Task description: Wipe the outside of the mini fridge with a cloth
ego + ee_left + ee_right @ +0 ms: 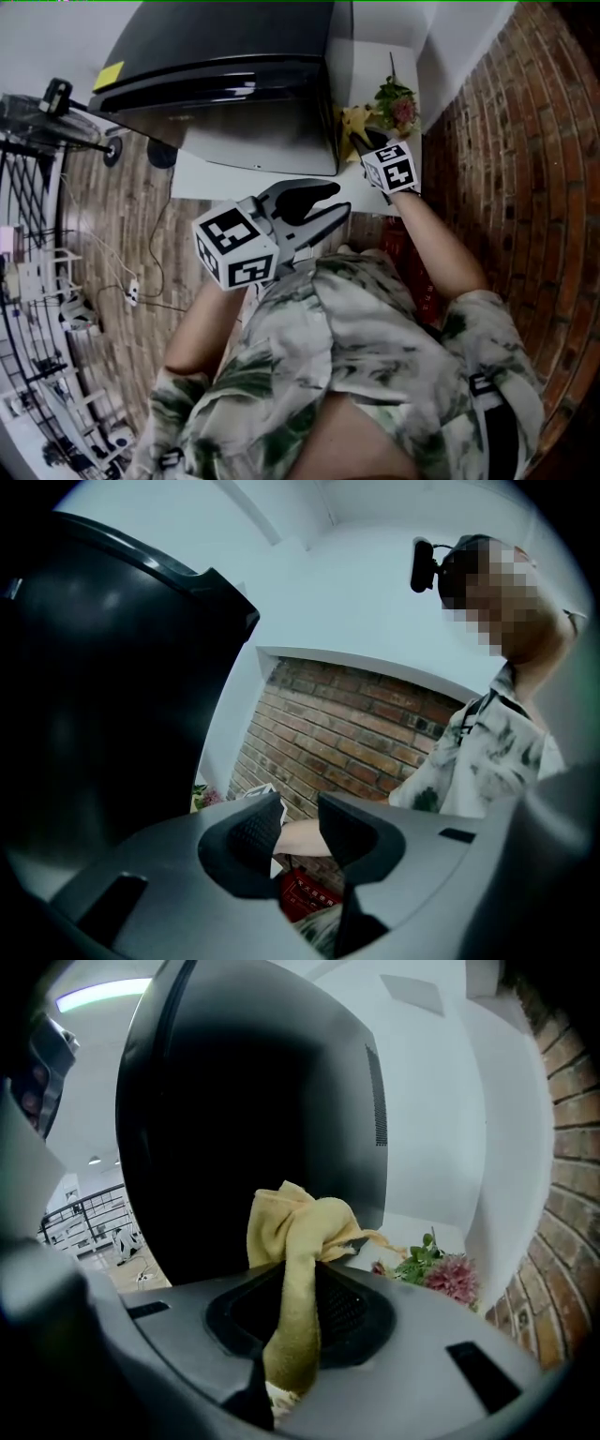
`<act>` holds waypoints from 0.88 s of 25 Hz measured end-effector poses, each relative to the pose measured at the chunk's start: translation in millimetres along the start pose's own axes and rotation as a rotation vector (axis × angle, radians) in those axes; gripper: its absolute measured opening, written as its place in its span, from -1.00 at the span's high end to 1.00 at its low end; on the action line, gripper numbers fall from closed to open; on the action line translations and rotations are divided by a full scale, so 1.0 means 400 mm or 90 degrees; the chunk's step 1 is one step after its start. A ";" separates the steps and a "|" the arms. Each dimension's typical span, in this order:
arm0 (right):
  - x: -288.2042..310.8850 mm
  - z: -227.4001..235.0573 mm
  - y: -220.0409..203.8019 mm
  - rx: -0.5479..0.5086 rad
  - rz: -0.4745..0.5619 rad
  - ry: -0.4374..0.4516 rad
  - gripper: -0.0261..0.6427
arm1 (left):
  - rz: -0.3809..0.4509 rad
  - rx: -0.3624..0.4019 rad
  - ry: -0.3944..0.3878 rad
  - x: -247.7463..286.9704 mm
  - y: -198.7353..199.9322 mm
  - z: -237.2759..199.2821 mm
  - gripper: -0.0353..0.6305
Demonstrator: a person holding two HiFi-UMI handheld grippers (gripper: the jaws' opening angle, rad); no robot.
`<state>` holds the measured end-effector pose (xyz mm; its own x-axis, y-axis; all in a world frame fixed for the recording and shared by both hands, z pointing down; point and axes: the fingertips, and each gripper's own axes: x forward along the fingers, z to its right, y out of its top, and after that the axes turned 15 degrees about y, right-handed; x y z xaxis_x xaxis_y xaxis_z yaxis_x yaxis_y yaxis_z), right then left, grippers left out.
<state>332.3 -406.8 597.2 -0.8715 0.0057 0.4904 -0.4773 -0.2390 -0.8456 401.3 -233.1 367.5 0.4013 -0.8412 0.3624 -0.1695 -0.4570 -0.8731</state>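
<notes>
The black mini fridge (234,56) stands on a white table (202,178) in the head view, its grey side (272,141) facing me. My right gripper (367,139) is at the fridge's near right corner, shut on a yellow cloth (354,120). In the right gripper view the cloth (295,1232) bunches up out of the right gripper (305,1283), close to the dark fridge wall (253,1119); I cannot tell if it touches. My left gripper (337,204) hangs in front of my chest, away from the fridge. It is open with nothing between the fingers (262,822).
A small bunch of flowers (396,101) lies on the table beside the fridge, right of the cloth. A brick wall (525,141) closes off the right side. A red box (309,897) sits low by the wall. A wire rack (37,281) and cables (131,291) are at the left.
</notes>
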 end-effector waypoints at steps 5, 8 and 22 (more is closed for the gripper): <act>-0.057 0.015 0.048 0.004 0.029 -0.030 0.65 | 0.005 0.012 -0.023 -0.021 0.003 -0.030 0.51; -0.109 0.006 0.086 -0.008 0.041 -0.064 0.65 | 0.010 0.015 -0.040 -0.047 0.005 -0.052 0.51; -0.346 -0.247 0.266 0.018 0.120 -0.286 0.65 | 0.006 0.046 -0.204 -0.324 -0.011 -0.205 0.51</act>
<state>391.0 -337.0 418.6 -0.8043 -0.4589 0.3775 -0.3079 -0.2215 -0.9253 276.0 -145.9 351.1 0.6649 -0.7060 0.2438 -0.1142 -0.4186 -0.9009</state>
